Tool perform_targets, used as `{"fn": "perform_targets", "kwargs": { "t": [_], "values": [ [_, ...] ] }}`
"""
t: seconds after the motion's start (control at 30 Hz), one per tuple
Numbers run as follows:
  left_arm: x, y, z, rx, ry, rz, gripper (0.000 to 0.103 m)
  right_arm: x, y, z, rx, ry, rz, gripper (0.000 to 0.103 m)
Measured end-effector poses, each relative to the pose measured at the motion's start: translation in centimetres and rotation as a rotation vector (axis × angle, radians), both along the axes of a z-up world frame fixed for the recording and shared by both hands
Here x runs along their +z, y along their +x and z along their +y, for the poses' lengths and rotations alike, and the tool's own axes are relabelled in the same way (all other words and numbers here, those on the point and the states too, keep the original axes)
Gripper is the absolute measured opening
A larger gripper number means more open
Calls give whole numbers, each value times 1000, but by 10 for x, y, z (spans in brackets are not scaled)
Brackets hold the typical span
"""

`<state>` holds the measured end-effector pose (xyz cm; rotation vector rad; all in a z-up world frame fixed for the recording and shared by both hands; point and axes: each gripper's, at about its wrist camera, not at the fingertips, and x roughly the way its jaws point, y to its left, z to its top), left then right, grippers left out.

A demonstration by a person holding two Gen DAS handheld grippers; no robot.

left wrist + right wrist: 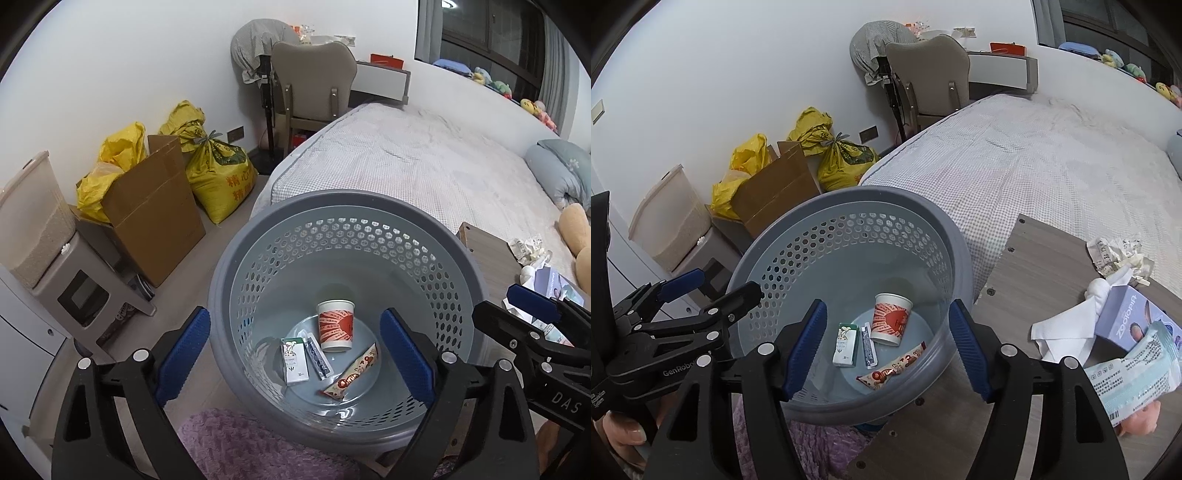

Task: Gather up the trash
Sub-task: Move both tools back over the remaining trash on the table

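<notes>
A grey perforated basket [258,236] [798,221] stands between the bed and the floor boxes. In it lie a red and white paper cup [335,325] [890,319], a red snack wrapper [352,376] [892,371], a small white and green carton [294,360] [845,349] and a thin sachet [317,356] [868,349]. My left gripper [295,358] is open and empty above the basket. My right gripper [886,349] is open and empty above it too. Crumpled paper [1115,254] [528,249] lies on the wooden tabletop [1034,266].
On the tabletop sit a white tissue [1067,328], a purple box [1126,321] and a wipes pack [1134,373]. The bed [424,158] lies behind. A cardboard box [151,210], yellow sacks [218,170] and a rice dispenser [40,229] stand at left. A purple fuzzy cushion [258,443] lies below.
</notes>
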<state>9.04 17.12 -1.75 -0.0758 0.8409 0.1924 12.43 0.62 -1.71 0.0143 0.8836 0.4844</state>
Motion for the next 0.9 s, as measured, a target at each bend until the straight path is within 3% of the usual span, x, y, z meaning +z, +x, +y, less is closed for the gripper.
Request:
{"fn": "perform_targets", "kwargs": {
  "t": [0.5, 0.9],
  "values": [
    [4, -13, -23, -48, 7, -11, 95, 8, -25, -35, -75, -10, -18, 70],
    [8, -13, -80, -176, -21, -16, 96, 10, -57, -127, -257, -25, -29, 71]
  ]
}}
